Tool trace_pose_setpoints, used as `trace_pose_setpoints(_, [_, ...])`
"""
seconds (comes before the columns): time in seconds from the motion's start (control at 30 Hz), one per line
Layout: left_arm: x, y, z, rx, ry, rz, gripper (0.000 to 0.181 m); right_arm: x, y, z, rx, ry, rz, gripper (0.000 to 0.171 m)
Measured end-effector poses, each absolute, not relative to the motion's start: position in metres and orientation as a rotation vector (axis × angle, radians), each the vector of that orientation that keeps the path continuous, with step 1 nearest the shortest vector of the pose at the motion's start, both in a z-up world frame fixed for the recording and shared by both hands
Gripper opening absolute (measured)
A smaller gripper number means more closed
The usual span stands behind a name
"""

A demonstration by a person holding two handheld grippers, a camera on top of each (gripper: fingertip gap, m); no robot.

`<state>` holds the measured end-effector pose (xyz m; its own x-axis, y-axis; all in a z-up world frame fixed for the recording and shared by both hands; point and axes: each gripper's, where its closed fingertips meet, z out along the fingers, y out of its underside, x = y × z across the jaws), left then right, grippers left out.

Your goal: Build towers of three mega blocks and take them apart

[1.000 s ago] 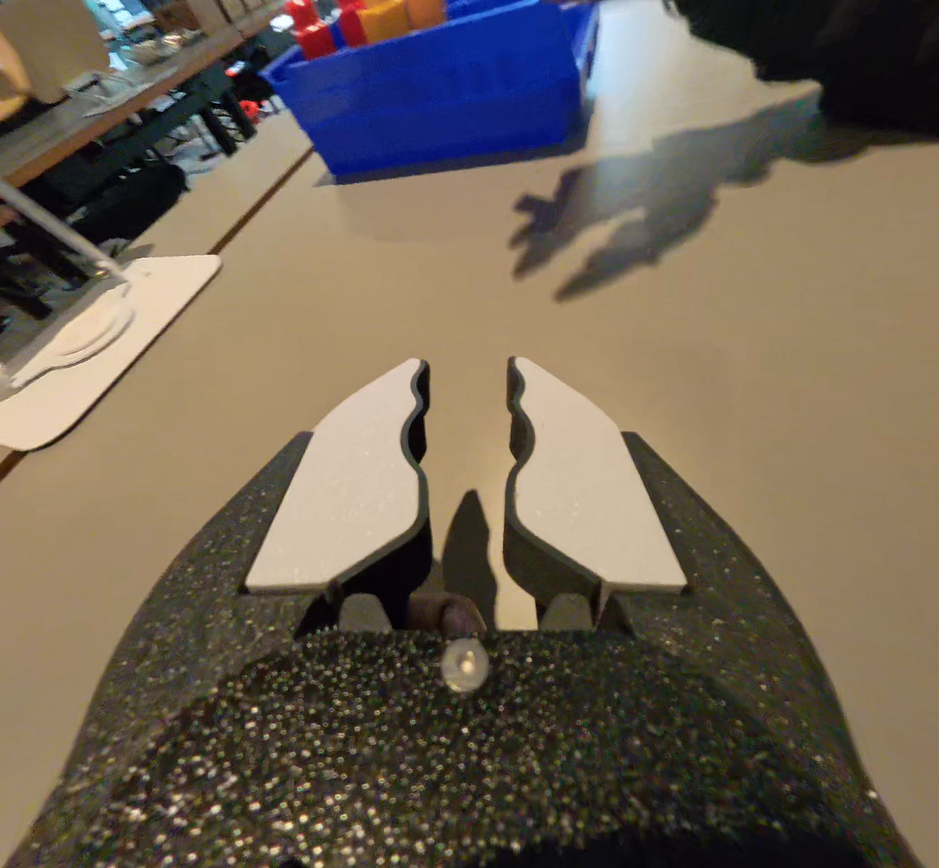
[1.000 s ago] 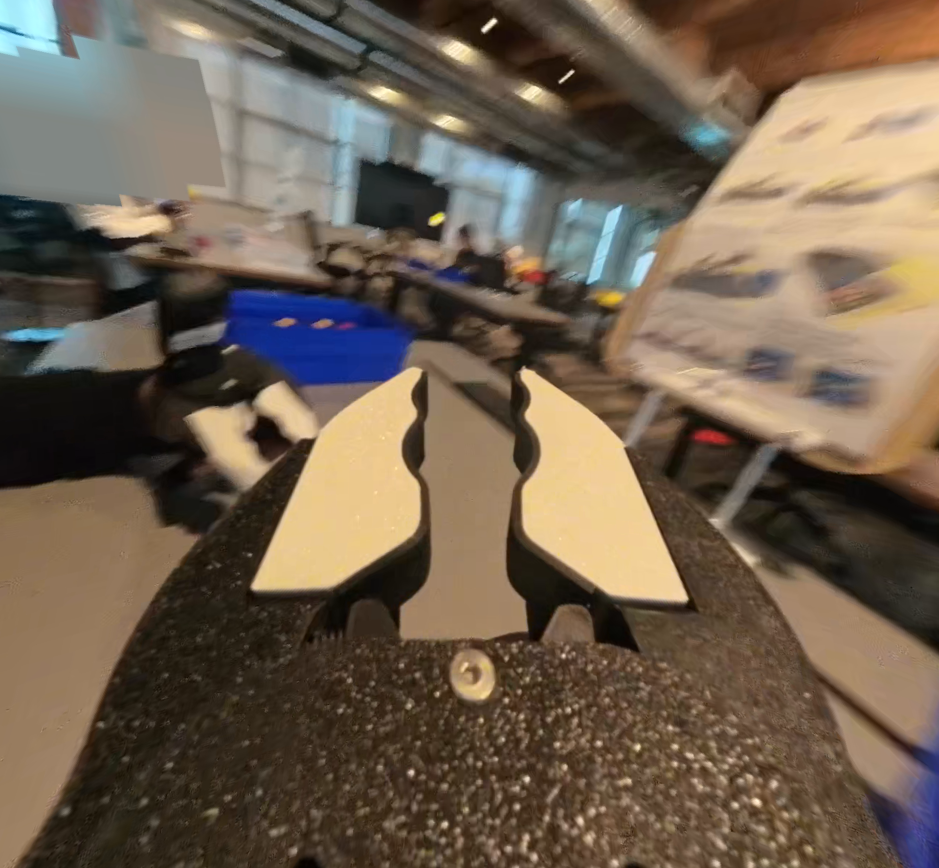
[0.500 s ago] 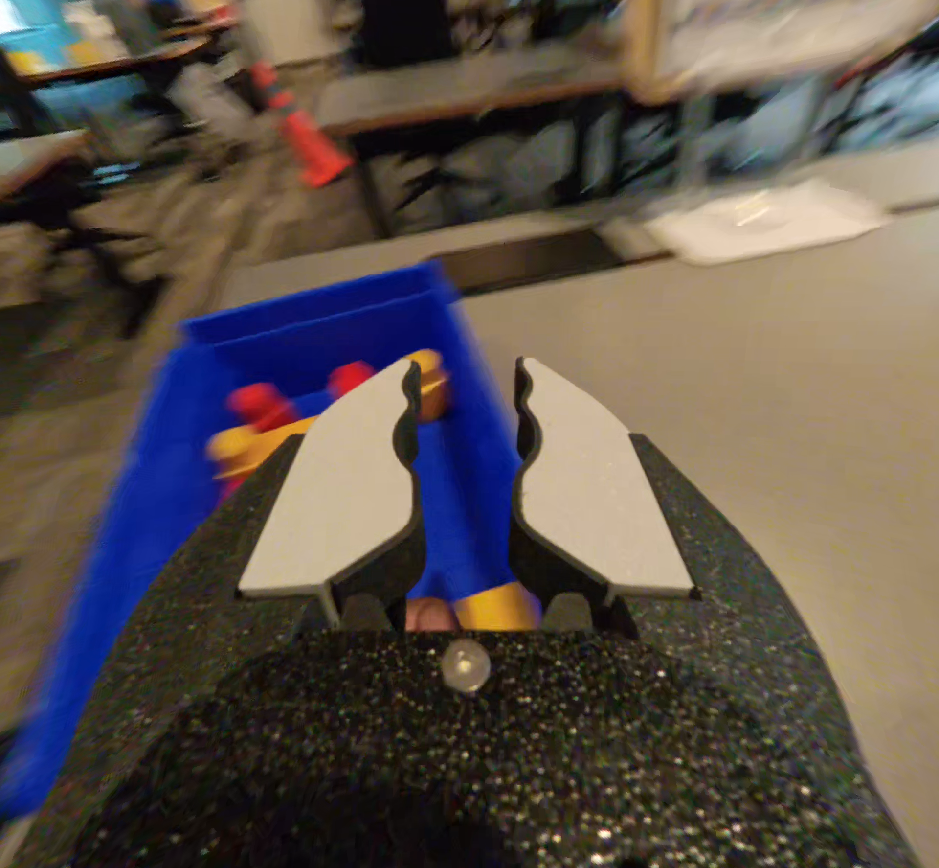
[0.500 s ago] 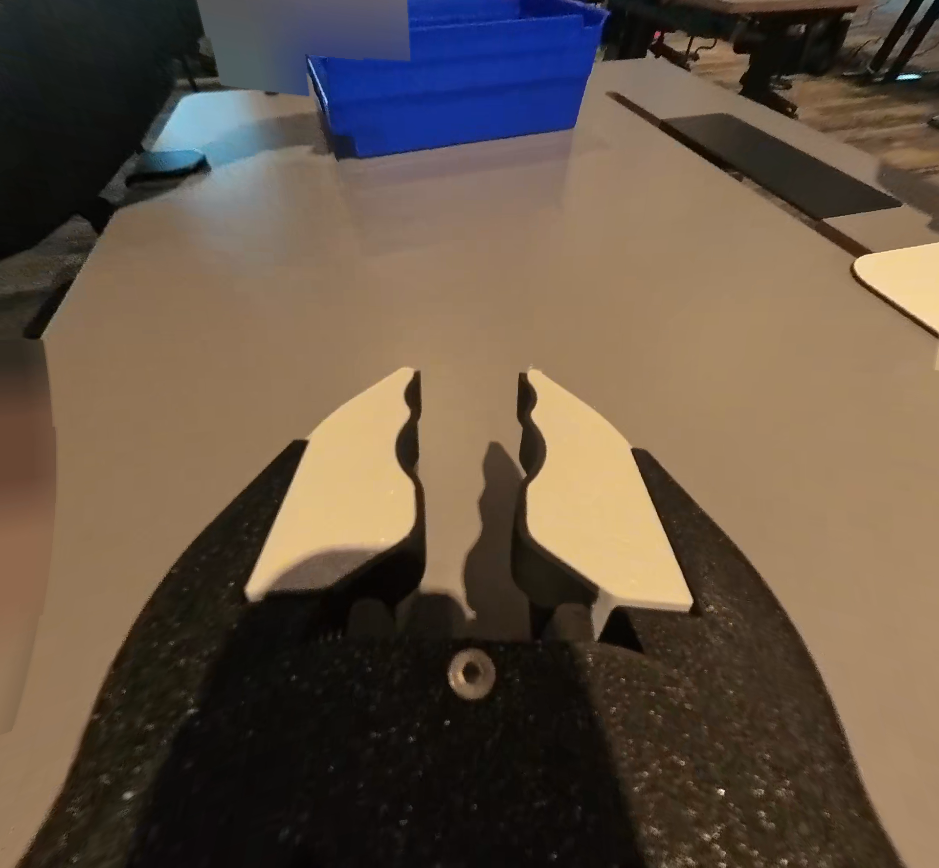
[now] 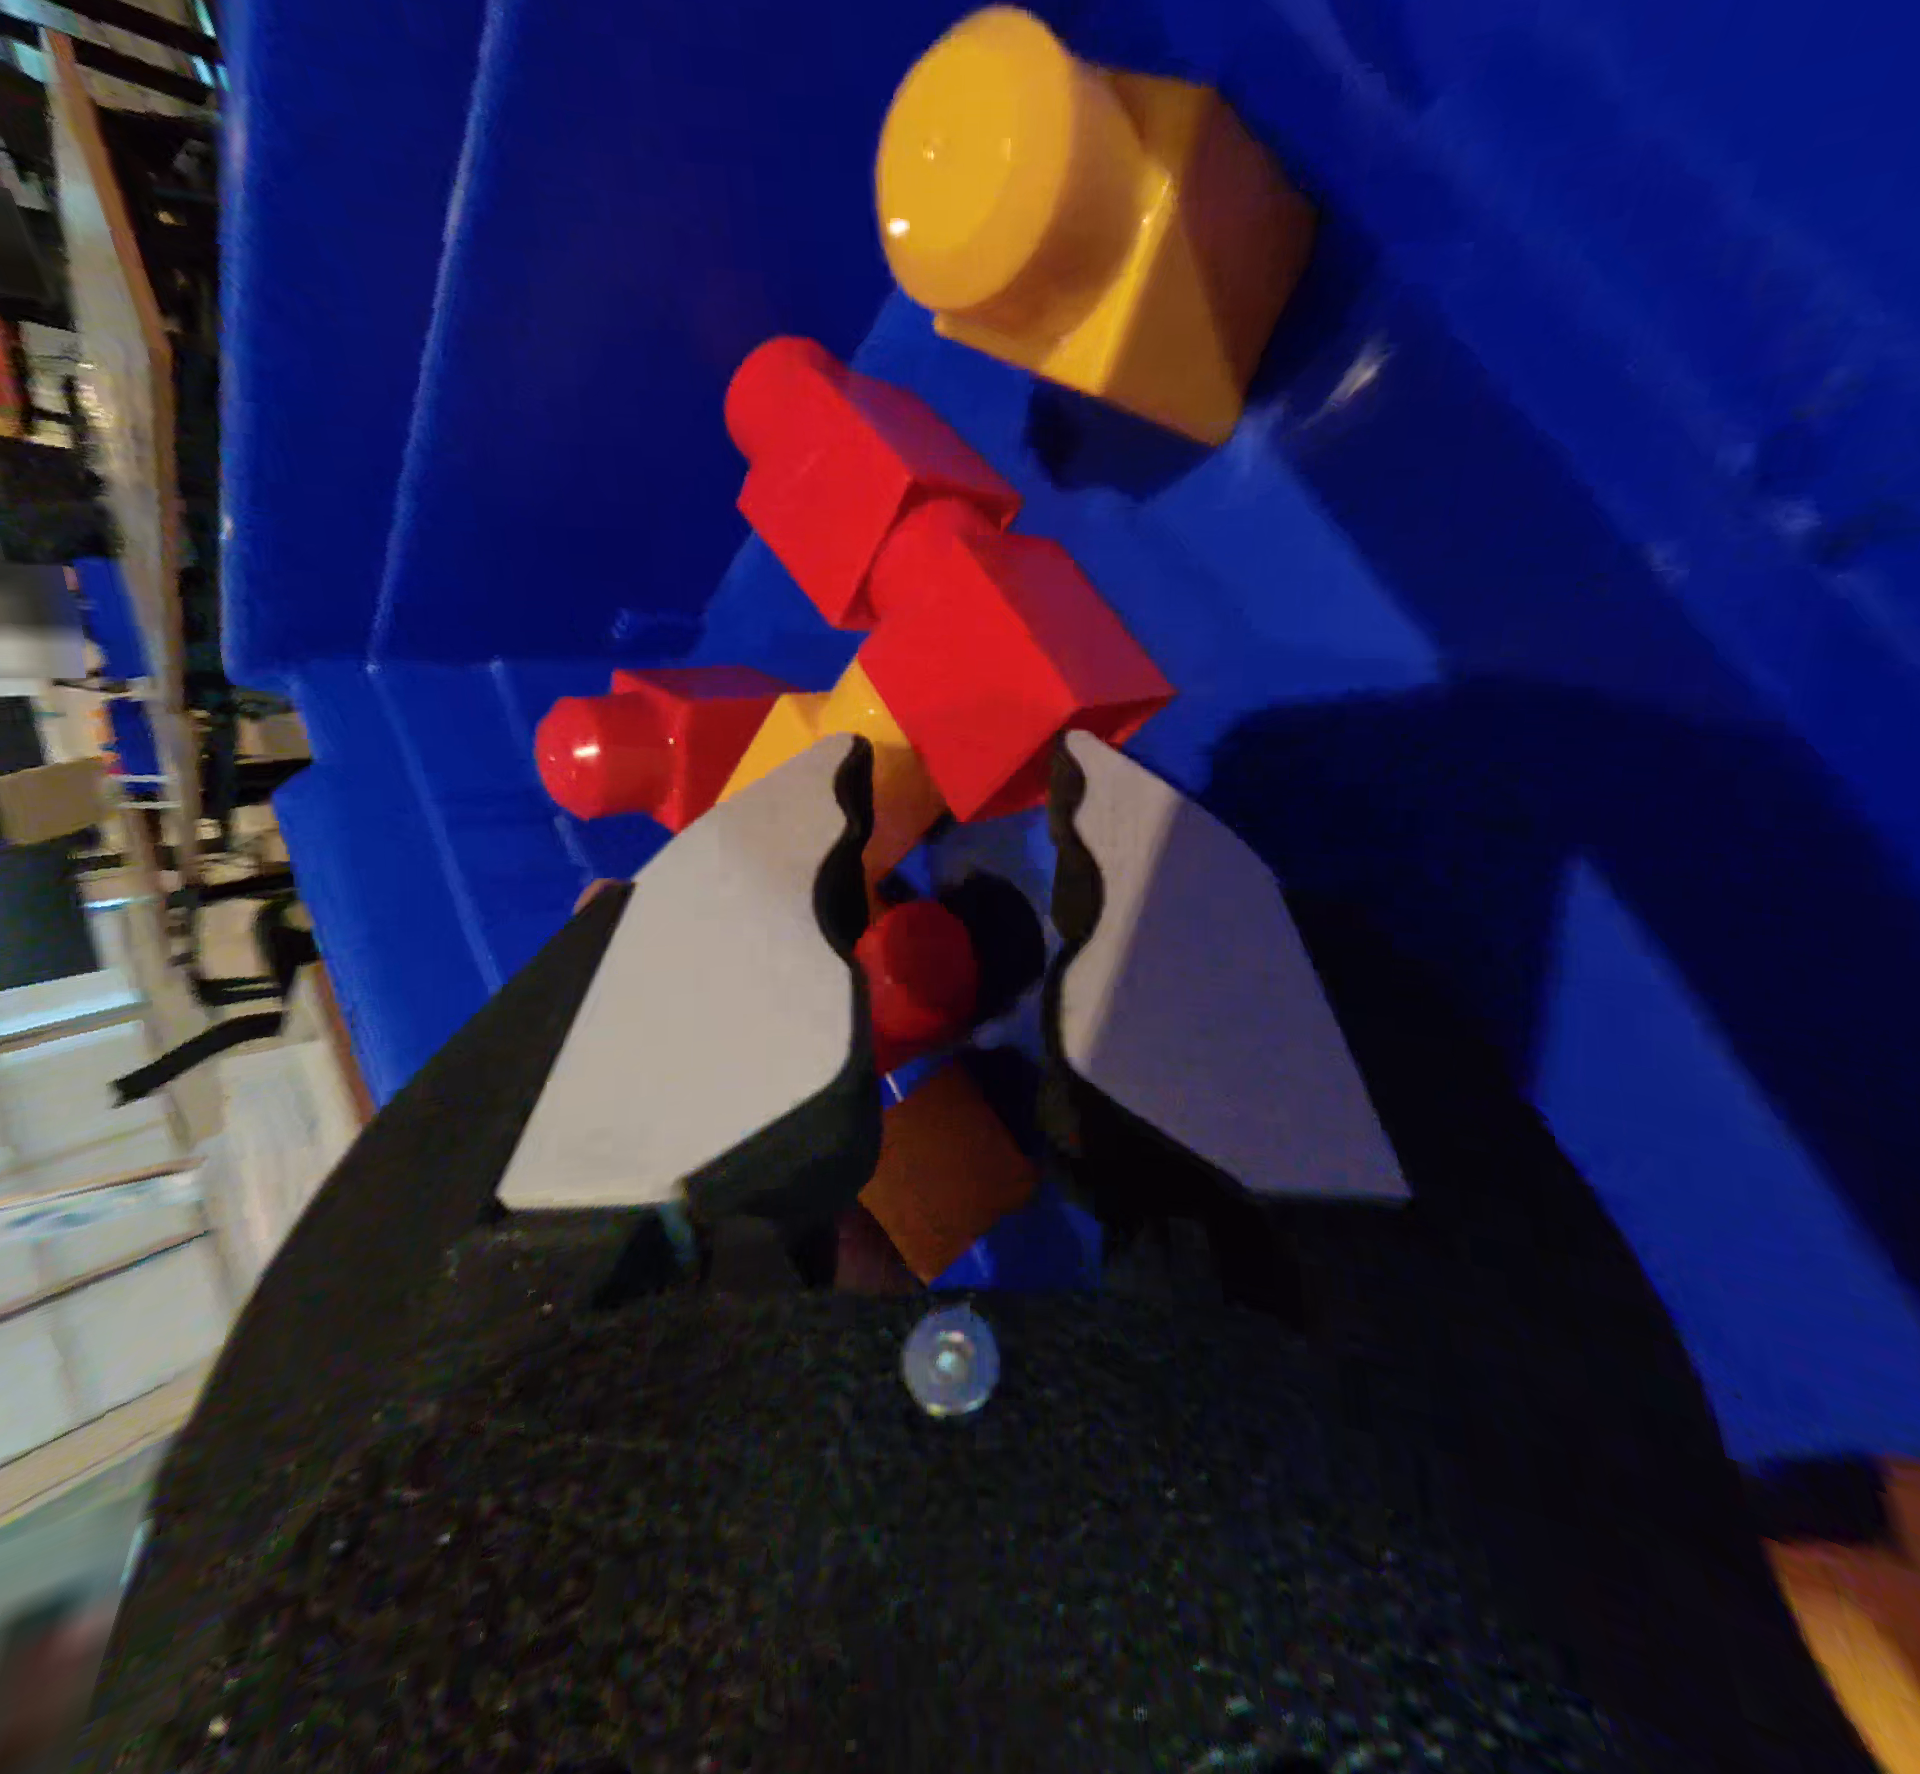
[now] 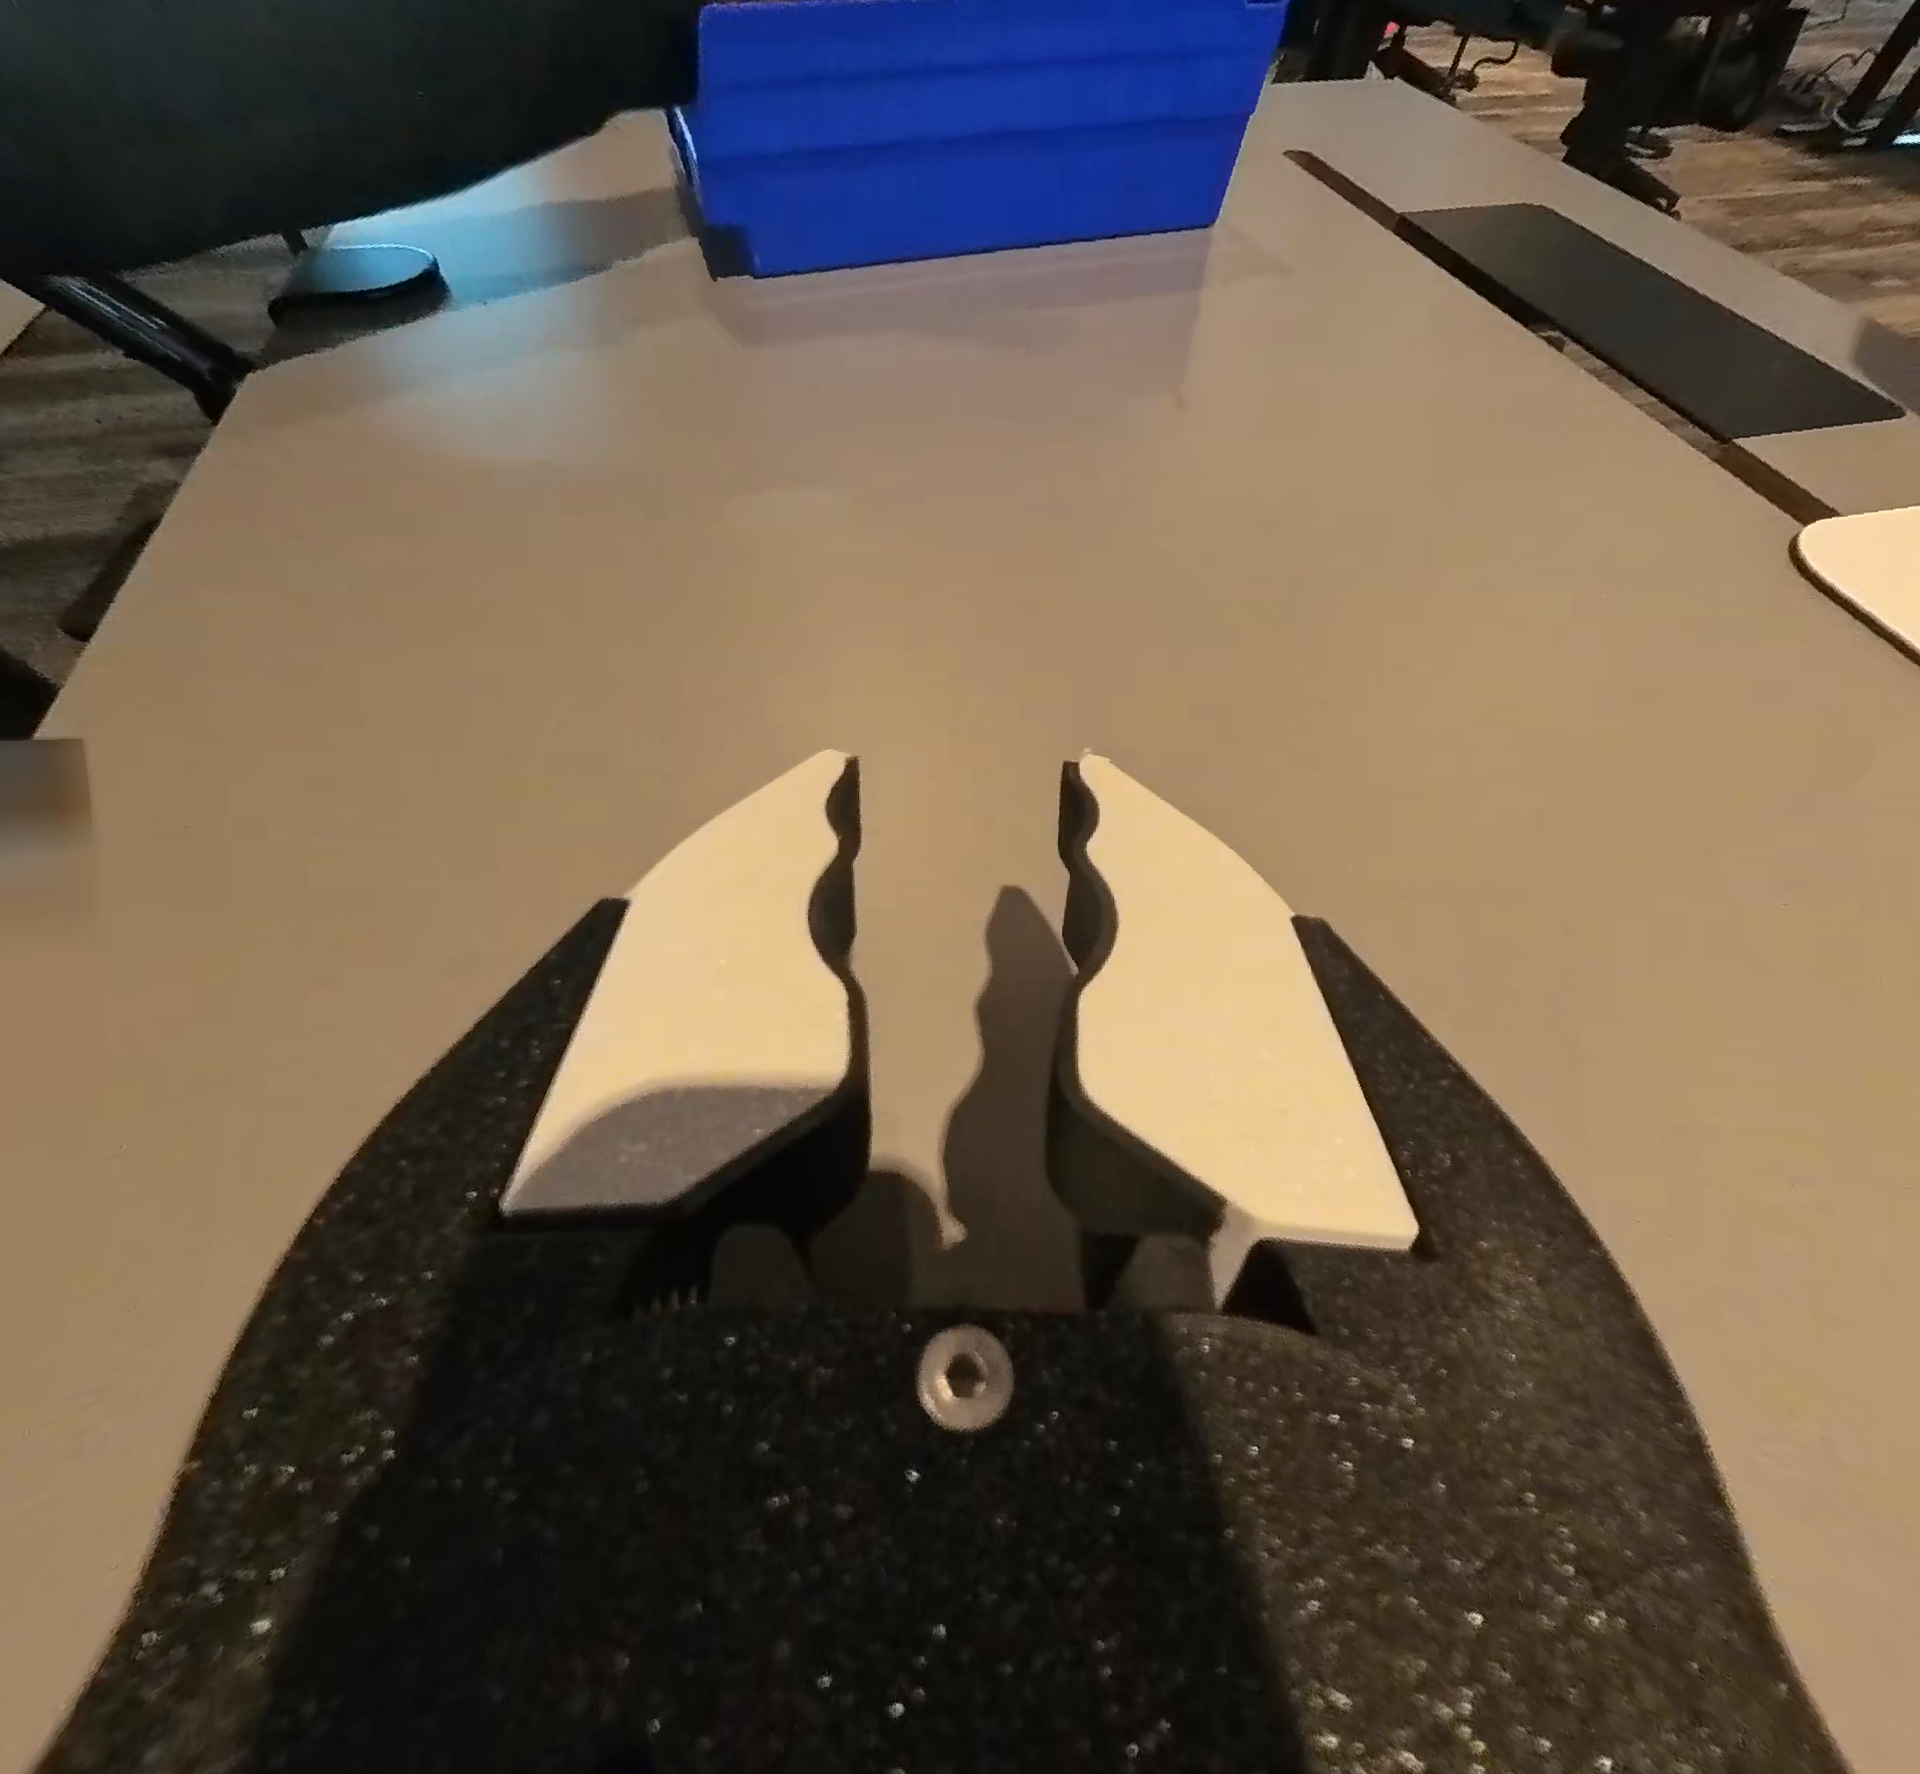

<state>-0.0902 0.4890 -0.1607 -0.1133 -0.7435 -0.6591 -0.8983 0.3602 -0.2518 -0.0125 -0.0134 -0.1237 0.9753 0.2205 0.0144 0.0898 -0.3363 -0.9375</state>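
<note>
In the left wrist view my left gripper is open and reaches down into the blue bin, just over a heap of blocks. Two joined red blocks lie right at its fingertips. A yellow block lies farther in, a red block to the left, and a red stud and an orange-brown block show between the fingers. In the right wrist view my right gripper is open and empty, low over the grey table. The blue bin stands far ahead.
A dark-sleeved arm reaches from the left into the bin, in the right wrist view. A black mat and a white board lie at the table's right. The table's left edge drops to the floor. Tip to tip, the grippers are about 50 cm apart.
My left gripper swung from over the table to above the bin, then dropped into it among the blocks. My right gripper came down from pointing across the room to low over the table.
</note>
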Motion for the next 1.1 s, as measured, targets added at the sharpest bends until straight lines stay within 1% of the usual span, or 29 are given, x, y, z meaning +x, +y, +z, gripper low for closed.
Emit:
trace_pose_setpoints(0.03, [-0.089,0.491,-0.165,-1.395,1.92,0.316,0.024,-0.013,-0.014,-0.124,-1.916,-0.226,0.135,0.037])
trace_pose_setpoints(0.1, [-0.085,0.497,-0.162,-1.303,1.907,0.398,0.018,-0.014,-0.014,-0.124,-1.918,-0.233,0.127,0.037])
trace_pose_setpoints(0.23, [-0.081,0.486,-0.144,-1.368,1.787,0.223,0.012,-0.015,-0.013,-0.126,-1.927,-0.253,0.101,0.037])
trace_pose_setpoints(0.3, [-0.082,0.476,-0.119,-1.37,1.682,0.124,0.011,-0.016,-0.013,-0.126,-1.929,-0.257,0.089,0.037])
trace_pose_setpoints(0.4, [-0.083,0.444,-0.069,-1.248,1.54,0.008,0.011,-0.015,-0.011,-0.125,-1.926,-0.242,0.081,0.037])
trace_pose_setpoints(0.53, [-0.085,0.375,-0.011,-1.059,1.42,-0.123,0.01,-0.019,-0.005,-0.118,-1.889,-0.176,0.151,0.037])
trace_pose_setpoints(0.6, [-0.081,0.333,0.005,-0.974,1.39,-0.219,0.01,-0.024,0.0,-0.112,-1.861,-0.138,0.205,0.037])
trace_pose_setpoints(0.7, [-0.07,0.269,0.007,-0.889,1.378,-0.398,0.01,-0.031,0.004,-0.102,-1.812,-0.081,0.284,0.038])
trace_pose_setpoints(0.8, [-0.053,0.189,-0.006,-0.733,1.4,-0.56,0.01,-0.034,0.008,-0.088,-1.723,0.016,0.416,0.042])
trace_pose_setpoints(0.93, [-0.034,0.106,-0.036,-0.529,1.417,-0.506,0.01,-0.03,0.01,-0.073,-1.595,0.185,0.627,0.05])
trace_pose_setpoints(1.1, [-0.029,0.056,-0.042,-0.338,1.37,-0.361,0.01,-0.028,0.005,-0.067,-1.506,0.288,0.877,0.059])
